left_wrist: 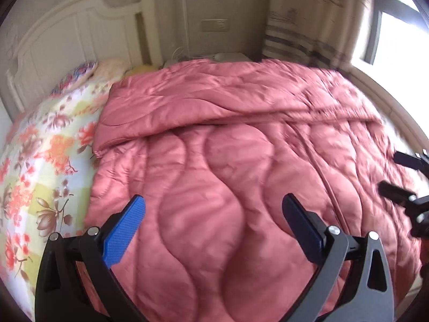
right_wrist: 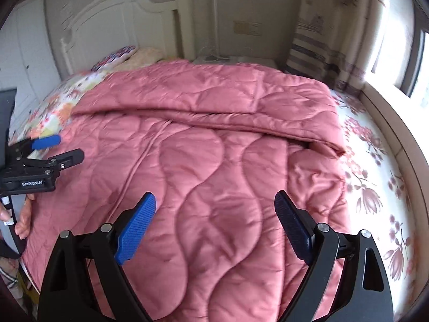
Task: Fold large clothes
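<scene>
pink quilt [left_wrist: 228, 161] is spread on bed | left hand-held gripper [left_wrist: 213, 214] is held apart above it | right hand-held gripper [right_wrist: 214, 212] likewise, nothing clamped

One pink quilt [left_wrist: 228, 161], one floral sheet [left_wrist: 40, 161] at nine o'clock, two pillows [left_wrist: 88, 72] at eleven, two grippers [right_wrist: 214, 214].

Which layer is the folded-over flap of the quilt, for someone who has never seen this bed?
Start at the white headboard and come down the bed to the pink quilt. The flap is its far part, doubled over. Its thick rolled edge crosses the bed, unlike the flat layer below.
</scene>
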Motion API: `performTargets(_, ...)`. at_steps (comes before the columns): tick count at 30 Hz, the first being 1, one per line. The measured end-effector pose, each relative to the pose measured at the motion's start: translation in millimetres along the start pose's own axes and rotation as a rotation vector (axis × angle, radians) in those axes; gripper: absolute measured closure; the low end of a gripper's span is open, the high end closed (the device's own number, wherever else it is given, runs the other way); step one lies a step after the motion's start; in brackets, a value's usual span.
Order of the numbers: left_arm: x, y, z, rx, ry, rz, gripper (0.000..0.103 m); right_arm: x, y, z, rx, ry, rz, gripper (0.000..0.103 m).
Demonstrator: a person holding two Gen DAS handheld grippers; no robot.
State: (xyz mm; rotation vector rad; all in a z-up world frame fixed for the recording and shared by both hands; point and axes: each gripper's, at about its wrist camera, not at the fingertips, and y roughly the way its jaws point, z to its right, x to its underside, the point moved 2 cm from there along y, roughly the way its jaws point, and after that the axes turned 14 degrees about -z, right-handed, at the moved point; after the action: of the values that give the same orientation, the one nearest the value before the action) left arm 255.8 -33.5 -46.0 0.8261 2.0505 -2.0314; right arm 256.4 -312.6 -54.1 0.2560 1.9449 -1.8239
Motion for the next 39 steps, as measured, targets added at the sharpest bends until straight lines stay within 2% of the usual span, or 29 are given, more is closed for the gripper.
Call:
performTargets(2,10.3,24.1,17.0,-0.051,0.061,-0.060,0.002,8.3,25.1,-17.4,0.046,-0.069,-0.075,0.017)
performTargets(3,11.4,25.5,15.8,-0.026,0.038,-0.049,0.002,13.3,27.1,-18.4,0.036,-0.062,-0.021,0.017)
performTargets(7,8.5,29.4,1.4,0.058,-0.009,-0.083,0.002,12.4,24.2,-10.1,-0.010,-0.029,-0.041,0.016)
performTargets(13,7.0,27.4,1.1,0.058,-0.009,-0.080,0.002,8.9,12.2,-2.4,0.044,-0.018,-0.045,0.017)
performTargets(16,8.3,28.5,-1.7,0.060,-0.010,-0.079,0.002,10.4,1.5,25.7,0.119,0.048,-0.006,0.017)
performTargets(19,10.0,29.1,-0.6,0.058,-0.010,-0.079,0.002,17.1,11.0,73.8,0.198,0.201,-0.053,0.017)
performTargets(20,10.1,29.1,0.0,0.059,-0.010,-0.079,0.002,21.6,20.2,86.4,0.184,0.241,-0.074,0.016)
performTargets(21,9.7,29.1,0.4,0.058,-0.009,-0.080,0.002,26.4,21.9,98.7,0.093,0.288,-0.044,0.015)
performTargets(22,9.3,28.1,-0.7,0.060,-0.010,-0.080,0.002,27.1,19.7,102.6,0.076,0.296,-0.034,0.015)
performTargets(24,7.5,26.8,1.0,0.058,-0.017,-0.080,0.002,26.5,20.2,103.4,0.082,0.287,-0.040,0.015)
performTargets(26,12.1,12.6,-8.4,0.017,-0.062,-0.074,0.002,25.5,21.1,101.1,0.110,0.267,-0.047,0.015)
performTargets(30,31.4,-23.4,-33.1,-0.019,-0.077,-0.001,0.002,26.8,20.6,104.4,0.080,0.282,-0.038,0.015)
performTargets(33,47.3,-12.6,-54.8,-0.113,-0.142,-0.051,0.002,27.3,19.4,100.1,0.086,0.280,-0.038,0.015)
performTargets(34,54.8,2.3,-62.2,-0.111,-0.168,-0.099,0.002,27.0,19.6,99.3,0.087,0.280,-0.039,0.015)
performTargets(35,60.1,7.7,-69.6,-0.044,-0.203,-0.092,0.002,26.9,19.7,98.6,0.088,0.280,-0.039,0.015)
performTargets(36,61.2,6.2,-74.9,-0.016,-0.225,-0.085,0.002,26.6,19.3,97.4,0.095,0.278,-0.040,0.015)
performTargets(37,60.5,6.4,-78.0,-0.002,-0.231,-0.086,0.002,26.3,17.0,96.9,0.106,0.277,-0.041,0.016)
performTargets(39,58.9,10.6,-74.4,-0.026,-0.205,-0.097,0.002,33.9,8.3,85.3,0.125,0.270,-0.034,0.016)
